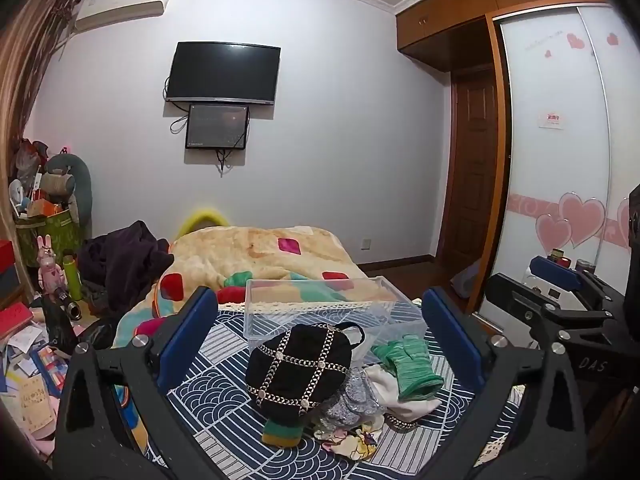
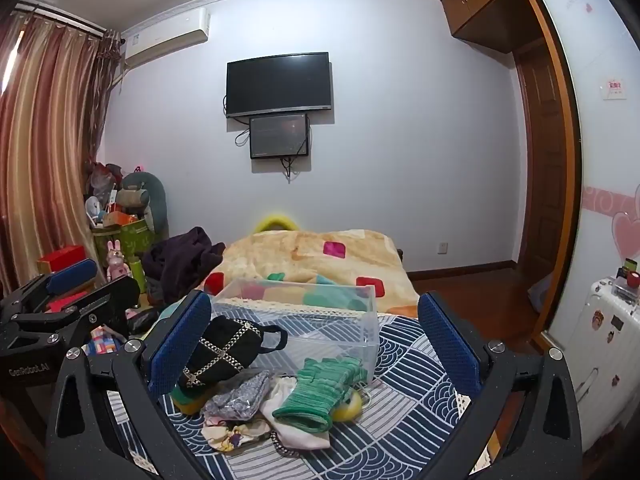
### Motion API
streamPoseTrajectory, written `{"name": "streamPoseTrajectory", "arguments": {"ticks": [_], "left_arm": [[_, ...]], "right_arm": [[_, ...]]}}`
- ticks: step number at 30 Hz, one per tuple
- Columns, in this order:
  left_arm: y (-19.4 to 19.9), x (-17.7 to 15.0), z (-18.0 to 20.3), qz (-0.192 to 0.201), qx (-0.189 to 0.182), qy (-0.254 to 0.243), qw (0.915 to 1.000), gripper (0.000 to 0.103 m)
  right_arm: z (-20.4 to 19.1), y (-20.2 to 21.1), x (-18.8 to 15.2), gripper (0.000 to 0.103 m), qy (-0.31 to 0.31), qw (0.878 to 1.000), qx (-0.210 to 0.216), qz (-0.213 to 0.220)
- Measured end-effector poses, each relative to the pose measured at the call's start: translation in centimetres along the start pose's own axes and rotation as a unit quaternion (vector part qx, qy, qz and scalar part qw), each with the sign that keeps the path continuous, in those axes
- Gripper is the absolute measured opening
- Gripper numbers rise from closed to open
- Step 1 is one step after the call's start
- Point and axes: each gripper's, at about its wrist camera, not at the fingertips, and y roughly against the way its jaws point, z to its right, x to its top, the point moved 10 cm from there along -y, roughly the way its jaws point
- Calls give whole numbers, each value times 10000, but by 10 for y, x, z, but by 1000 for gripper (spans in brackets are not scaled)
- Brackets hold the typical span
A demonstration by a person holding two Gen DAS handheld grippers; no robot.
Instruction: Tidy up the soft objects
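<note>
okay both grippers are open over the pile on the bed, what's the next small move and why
Probably ease the right gripper forward and down onto the green glove. It lies on top of the pile, nearest the clear plastic bin, which looks empty. Both the right and the left gripper stand wide open, holding nothing, so nothing needs releasing first. The black bag can follow.

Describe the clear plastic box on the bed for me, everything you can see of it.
The clear plastic box is a see-through rectangular bin with thin walls and no lid on it. It stands upright with its open top up on the blue patterned bedspread, in front of the yellow blanket. It looks empty: bedspread and blanket show through its walls. The pile of soft things lies at its near side; the black cap and the green glove overlap its near wall, but contact is unclear.
</note>
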Motion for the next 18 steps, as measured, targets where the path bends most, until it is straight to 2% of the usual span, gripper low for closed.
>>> {"name": "streamPoseTrajectory", "arguments": {"ticks": [18], "left_arm": [[4, 3, 2, 36, -10, -22, 10000, 103]], "right_arm": [[-1, 3, 2, 103, -10, 10000, 1, 18]]}}
